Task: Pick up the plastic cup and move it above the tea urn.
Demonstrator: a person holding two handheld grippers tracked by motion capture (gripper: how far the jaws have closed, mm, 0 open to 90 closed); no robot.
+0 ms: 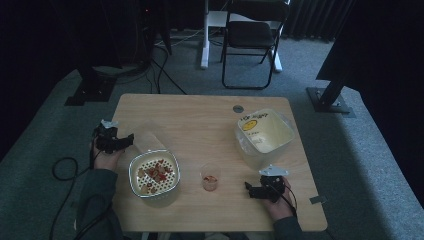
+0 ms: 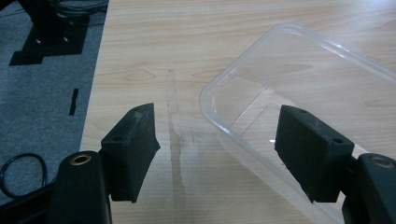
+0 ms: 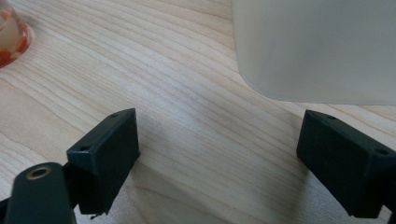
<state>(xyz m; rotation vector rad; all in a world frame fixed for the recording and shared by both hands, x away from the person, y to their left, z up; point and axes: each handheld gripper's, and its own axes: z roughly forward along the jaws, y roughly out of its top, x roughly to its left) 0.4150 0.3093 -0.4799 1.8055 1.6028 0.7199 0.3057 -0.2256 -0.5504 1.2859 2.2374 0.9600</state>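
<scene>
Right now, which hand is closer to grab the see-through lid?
Left. The left gripper sits open right at the clear lid, its rim already between the fingers. The right gripper is across the table, beside the big tub.

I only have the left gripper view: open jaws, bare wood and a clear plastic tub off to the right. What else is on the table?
Observer: Beside that clear tub stands a white strainer bowl with reddish pieces in it.
Operator: Anything between me and the other hand?
Observer: A small clear cup with reddish bits at its bottom, right of the bowl.
Operator: Where is the right hand-held gripper?
Observer: The right hand-held gripper is open above bare wood near the table's front edge, just in front of a large milky container.
Operator: Is that container shut?
Observer: No, it stands open at the top.
</scene>
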